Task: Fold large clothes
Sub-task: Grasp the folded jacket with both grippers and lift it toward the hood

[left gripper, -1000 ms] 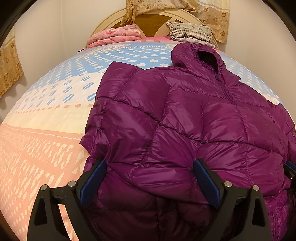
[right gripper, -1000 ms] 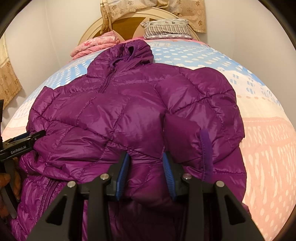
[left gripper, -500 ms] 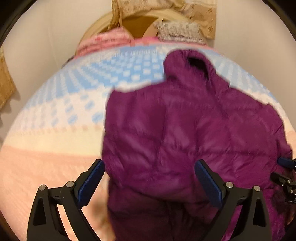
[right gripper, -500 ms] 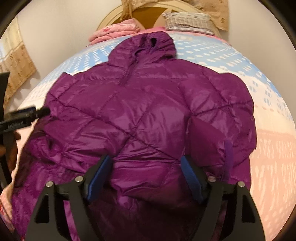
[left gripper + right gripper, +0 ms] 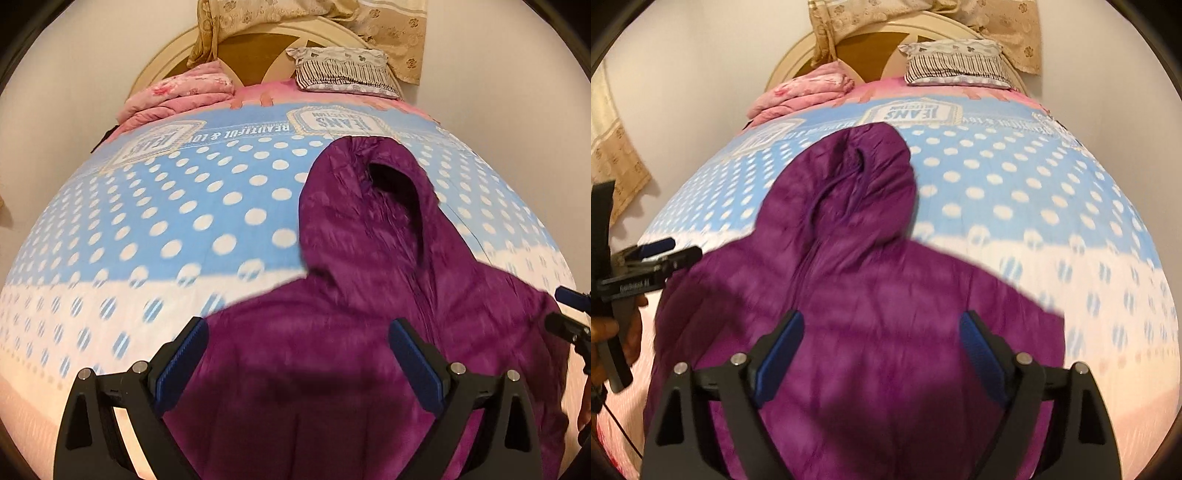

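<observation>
Both tongs were wide open and held nothing. Left tongs (image 5: 295, 356) hung over the near part of the purple puffy jacket (image 5: 369, 332), with their blue pads (image 5: 183, 360) spread far apart and not pressing on the cloth. Right tongs (image 5: 882, 350) hung over the same jacket (image 5: 857, 295), and their jaws had just been opening, with only the jacket lying under the gap and nothing pinched between the pads. The jacket lay flat on the bed (image 5: 147, 221), right below and ahead of both tongs, and its hood (image 5: 369, 192) pointed away from them toward the far end of the bed. From the left tongs, the right tongs (image 5: 570, 314) showed at the far right edge, just beside the jacket's side. From the right tongs, the left tongs (image 5: 653, 258) showed at the far left edge, and a hand (image 5: 613, 332) held them from behind. Far ahead of both tongs, past the hood, a folded pink blanket (image 5: 177, 92) lay to the left and a striped pillow (image 5: 343, 72) lay to the right, both near the round headboard (image 5: 255, 48). The bed sheet was blue with white dots ahead of the tongs and turned pale and pink closer to them. The jacket looked blurry in both views.
</observation>
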`<state>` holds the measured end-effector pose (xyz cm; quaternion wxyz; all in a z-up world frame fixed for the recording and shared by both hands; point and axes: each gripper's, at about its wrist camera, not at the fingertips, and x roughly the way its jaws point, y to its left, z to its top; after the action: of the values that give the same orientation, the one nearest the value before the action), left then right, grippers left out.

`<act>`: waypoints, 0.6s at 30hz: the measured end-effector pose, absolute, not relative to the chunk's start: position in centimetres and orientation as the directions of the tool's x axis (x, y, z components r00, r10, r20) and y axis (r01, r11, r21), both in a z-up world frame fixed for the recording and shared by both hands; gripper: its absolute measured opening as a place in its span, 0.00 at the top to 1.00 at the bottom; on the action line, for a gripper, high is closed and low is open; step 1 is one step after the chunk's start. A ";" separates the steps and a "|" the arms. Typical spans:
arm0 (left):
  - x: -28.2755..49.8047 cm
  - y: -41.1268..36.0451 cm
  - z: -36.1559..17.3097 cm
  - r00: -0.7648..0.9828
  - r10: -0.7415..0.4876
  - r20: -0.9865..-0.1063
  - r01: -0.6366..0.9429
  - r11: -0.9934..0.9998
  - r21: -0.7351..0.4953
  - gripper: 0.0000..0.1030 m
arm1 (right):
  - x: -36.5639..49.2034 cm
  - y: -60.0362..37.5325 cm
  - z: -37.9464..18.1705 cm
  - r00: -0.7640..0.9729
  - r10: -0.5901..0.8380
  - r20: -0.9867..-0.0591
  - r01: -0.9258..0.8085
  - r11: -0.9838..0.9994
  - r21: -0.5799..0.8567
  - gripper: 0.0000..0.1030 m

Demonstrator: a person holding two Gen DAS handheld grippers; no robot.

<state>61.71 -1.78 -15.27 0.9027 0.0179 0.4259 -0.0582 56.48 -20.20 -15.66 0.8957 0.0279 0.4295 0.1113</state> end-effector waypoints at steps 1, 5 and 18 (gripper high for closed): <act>62.8 -2.0 -15.5 0.629 -0.086 -0.773 0.119 0.993 -0.013 0.05 | 57.5 -20.2 -15.7 0.604 0.219 -0.766 -0.174 0.974 0.141 0.15; 67.2 -2.7 -16.3 0.623 -0.088 -0.777 0.125 0.992 -0.012 0.05 | 62.2 -19.7 -16.0 0.613 0.208 -0.762 -0.180 0.976 0.122 0.14; 78.2 -3.6 -18.4 0.628 -0.060 -0.776 0.098 0.995 0.002 0.05 | 73.5 -18.8 -18.3 0.622 0.127 -0.772 -0.192 0.981 0.007 0.15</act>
<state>78.22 -3.61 -18.44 0.9019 0.0223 0.4292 -0.0439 73.53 -18.77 -18.32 0.8998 -0.0379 0.4255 0.0886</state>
